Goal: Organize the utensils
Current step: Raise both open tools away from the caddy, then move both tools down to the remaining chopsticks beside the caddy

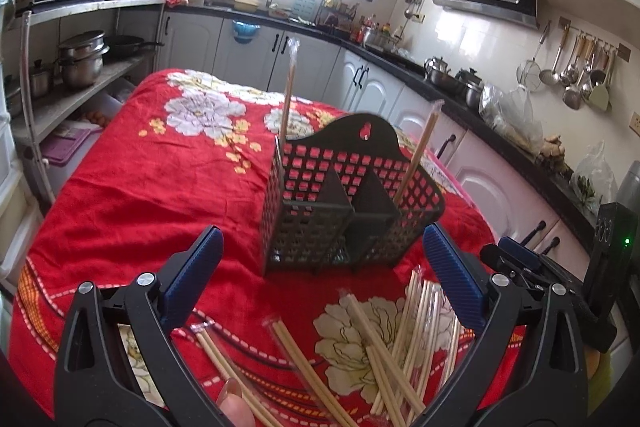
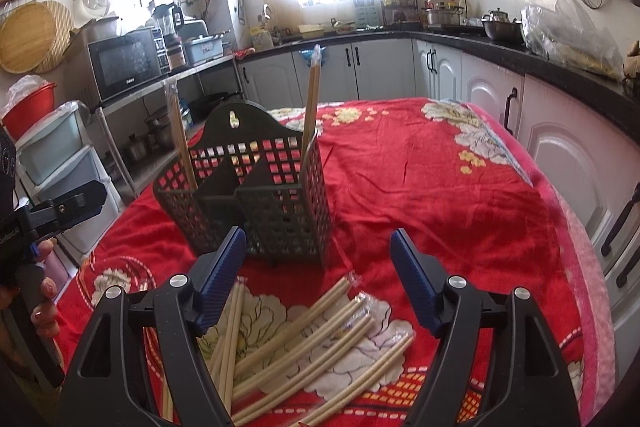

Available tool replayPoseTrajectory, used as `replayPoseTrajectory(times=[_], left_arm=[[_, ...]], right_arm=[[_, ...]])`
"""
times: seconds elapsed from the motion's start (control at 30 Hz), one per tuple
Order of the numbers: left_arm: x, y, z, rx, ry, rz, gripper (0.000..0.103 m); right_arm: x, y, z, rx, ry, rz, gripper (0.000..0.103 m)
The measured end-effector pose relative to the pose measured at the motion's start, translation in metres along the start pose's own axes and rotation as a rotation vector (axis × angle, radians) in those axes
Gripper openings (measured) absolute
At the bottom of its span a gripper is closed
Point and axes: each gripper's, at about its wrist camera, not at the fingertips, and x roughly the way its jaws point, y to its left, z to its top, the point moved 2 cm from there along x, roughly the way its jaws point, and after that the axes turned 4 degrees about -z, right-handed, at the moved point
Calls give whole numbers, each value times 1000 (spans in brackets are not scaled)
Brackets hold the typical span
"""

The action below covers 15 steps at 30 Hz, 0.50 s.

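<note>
The chopsticks (image 2: pixel 320 331) lie in a loose, crossed heap on the red flowered cloth (image 2: pixel 420 187) over the desk, just in front of the black lattice basket (image 2: pixel 256 195). Most look sealed in thin clear sleeves. By their look they are light, stiff and thin, and the sleeves probably make them slippery, so a pinch near the middle of one pair, across its width, should keep it from swinging or sliding out. Taking one from the edge of the heap, away from the basket, would disturb the others least.

Two wrapped pairs already stand upright in the basket, one in each outer compartment; the middle compartment looks empty.

The left claw (image 1: pixel 320 267) hangs released over the heap, facing the basket, holding nothing. The right claw (image 2: pixel 318 259) is likewise spread wide and empty, also above the heap.

The basket's raised back panel and dividers leave narrow openings, and the two standing pairs lean, so they could snag an incoming one. The basket looks light enough to tip. The two claws sit close together in front of the basket.
</note>
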Motion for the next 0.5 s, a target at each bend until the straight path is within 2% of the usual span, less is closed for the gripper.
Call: replayPoseTrajectory(times=[0.5], left_arm=[[34, -16, -31, 1, 126, -35, 92]], right_arm=[[1, -11, -25, 13, 57, -9, 72]])
